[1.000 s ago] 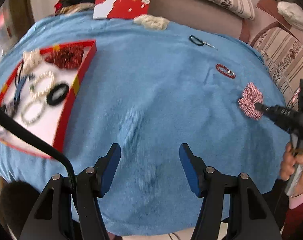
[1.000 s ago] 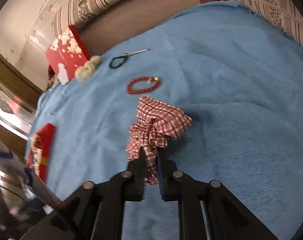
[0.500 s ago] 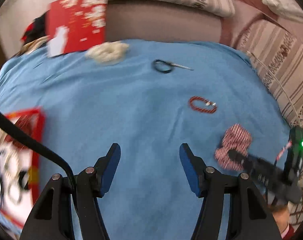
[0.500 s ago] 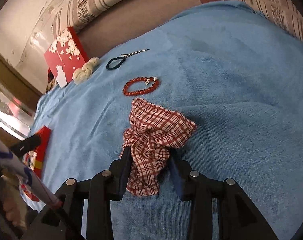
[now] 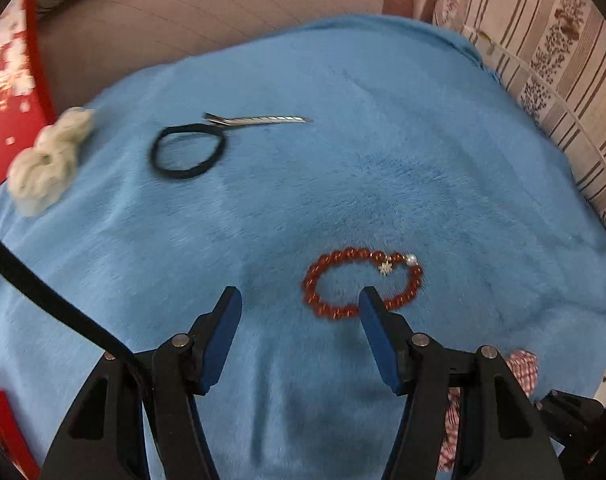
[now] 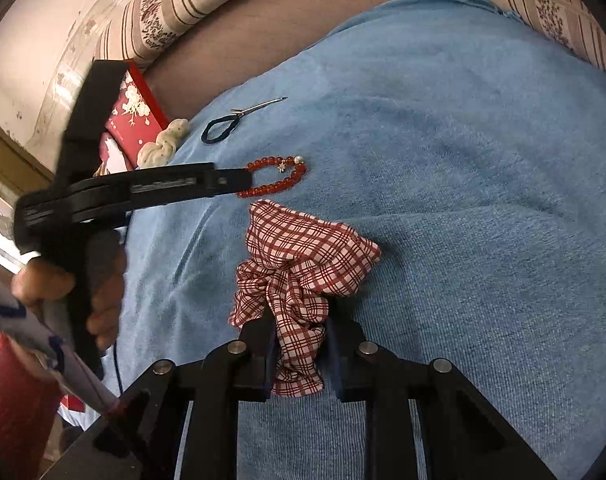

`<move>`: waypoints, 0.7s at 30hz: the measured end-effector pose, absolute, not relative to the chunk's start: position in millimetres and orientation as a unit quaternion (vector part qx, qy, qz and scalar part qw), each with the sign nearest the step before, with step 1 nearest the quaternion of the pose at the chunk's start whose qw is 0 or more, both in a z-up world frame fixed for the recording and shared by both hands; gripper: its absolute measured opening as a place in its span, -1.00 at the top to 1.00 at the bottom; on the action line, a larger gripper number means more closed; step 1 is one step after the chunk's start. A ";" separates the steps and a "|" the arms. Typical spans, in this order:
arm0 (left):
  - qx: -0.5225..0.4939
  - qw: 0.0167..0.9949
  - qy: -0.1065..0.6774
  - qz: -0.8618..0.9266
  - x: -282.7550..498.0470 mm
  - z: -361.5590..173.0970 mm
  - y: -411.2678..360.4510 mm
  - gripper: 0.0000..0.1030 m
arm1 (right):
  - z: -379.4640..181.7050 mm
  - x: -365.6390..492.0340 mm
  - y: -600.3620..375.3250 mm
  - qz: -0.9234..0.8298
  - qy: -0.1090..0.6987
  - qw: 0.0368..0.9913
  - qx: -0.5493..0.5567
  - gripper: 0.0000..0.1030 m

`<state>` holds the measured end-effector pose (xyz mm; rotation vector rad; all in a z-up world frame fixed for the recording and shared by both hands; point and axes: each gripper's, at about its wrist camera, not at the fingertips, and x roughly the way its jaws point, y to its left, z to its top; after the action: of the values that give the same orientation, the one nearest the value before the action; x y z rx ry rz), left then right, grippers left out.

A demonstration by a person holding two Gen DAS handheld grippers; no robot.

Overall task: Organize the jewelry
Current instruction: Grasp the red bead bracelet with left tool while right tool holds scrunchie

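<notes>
- Jewelry lay spread on a blue cloth (image 5: 343, 168) over the surface: a red bead bracelet (image 5: 362, 282) with a small charm and one white bead sat near the middle.
- Left tongs (image 5: 301, 304) hovered over that bracelet with jaws wide and nothing between them; the right blue pad (image 5: 377, 336) overlapped the bracelet's near edge in the left wrist view, and whether it touched I could not tell.
- Right tongs (image 6: 299, 340) were closing on a red-and-white plaid scrunchie (image 6: 303, 256), its lower fold bunched between the jaws and its upper part fanned out on the cloth just nearer than the bracelet.
- Farther back lay a black hair tie (image 5: 187, 152), with a silver hair clip (image 5: 259, 120) touching its far rim.
- At the cloth's left edge rested a cream knitted scrunchie (image 5: 47, 162), beside a red box with white blossoms (image 6: 133, 114).
- In the right wrist view a person's hand (image 6: 71, 292) gripped the handle of the left tool, a white and red sleeve (image 6: 27, 368) below it.
- Striped, patterned upholstery (image 5: 559, 64) rose behind the cloth.
</notes>
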<state>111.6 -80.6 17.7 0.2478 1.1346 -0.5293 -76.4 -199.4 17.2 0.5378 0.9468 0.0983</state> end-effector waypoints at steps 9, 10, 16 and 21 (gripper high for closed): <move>0.173 0.813 0.495 -0.252 102.7 12.8 -110.2 0.77 | 15.4 -75.9 -199.5 0.045 0.449 0.856 0.254 0.56; 0.180 0.812 0.493 -0.256 99.9 12.7 -112.5 0.86 | 15.7 -76.0 -198.4 0.044 0.448 0.857 0.250 0.56; 0.152 0.814 0.497 -0.258 83.3 28.9 -98.5 0.86 | 19.9 -77.3 -187.0 0.038 0.444 0.869 0.217 0.69; 0.121 0.829 0.489 -0.245 62.3 64.9 -55.1 0.86 | 19.8 -78.3 -188.8 0.040 0.441 0.868 0.223 0.73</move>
<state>62.3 -55.1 64.9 0.2562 1.0373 -0.5198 -78.3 -188.8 19.8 0.4672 0.9235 0.0844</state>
